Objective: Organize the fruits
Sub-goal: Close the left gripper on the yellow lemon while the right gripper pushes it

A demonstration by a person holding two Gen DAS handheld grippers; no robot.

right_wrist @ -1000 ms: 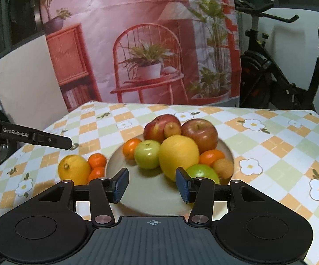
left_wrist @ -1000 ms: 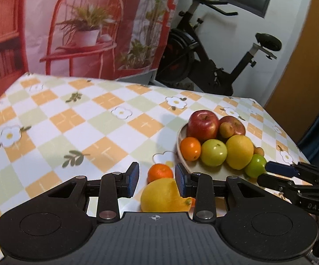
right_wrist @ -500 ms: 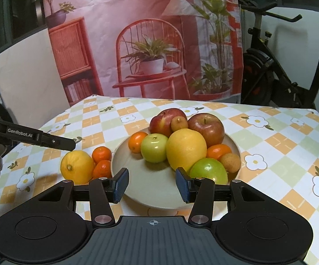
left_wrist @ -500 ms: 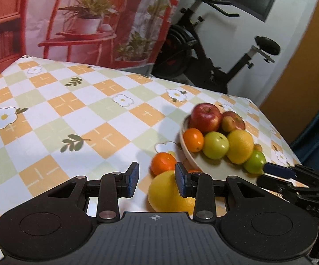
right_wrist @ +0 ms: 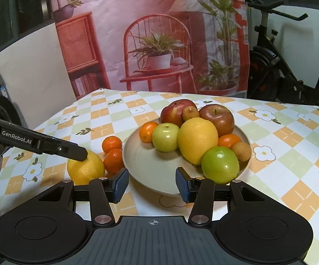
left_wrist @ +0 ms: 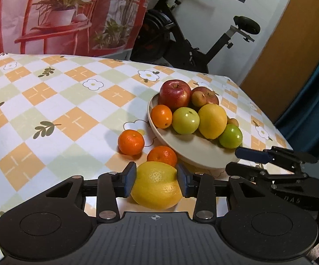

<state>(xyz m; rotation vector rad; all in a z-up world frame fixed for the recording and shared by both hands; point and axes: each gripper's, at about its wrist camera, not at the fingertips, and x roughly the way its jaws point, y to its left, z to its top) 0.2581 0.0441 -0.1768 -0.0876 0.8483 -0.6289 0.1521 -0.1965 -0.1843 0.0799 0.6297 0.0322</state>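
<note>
**Lemon between the opening jaws, beside the fruit plate**

The lemon [left_wrist: 157, 184] lay on the checked tablecloth [left_wrist: 49, 114], at the near left of the plate [left_wrist: 194, 152], with 2 tangerines [left_wrist: 131, 142] just beyond it. The left gripper [left_wrist: 156, 177] straddled the lemon: its jaws were opening, the pads stood close at each flank, and pressing contact could not be confirmed. Judged from its look, the lemon was firm, fairly heavy for its size and smooth-skinned, so it would likely roll or slip if pinched near an end; the widest middle offered the surest hold. To the right, the plate carried 2 red apples, 2 green apples, a large yellow fruit [right_wrist: 198, 141] and smaller pieces, leaving bare space at its near side. The right gripper [right_wrist: 151, 184] hovered released and empty over the plate's near rim.
</note>
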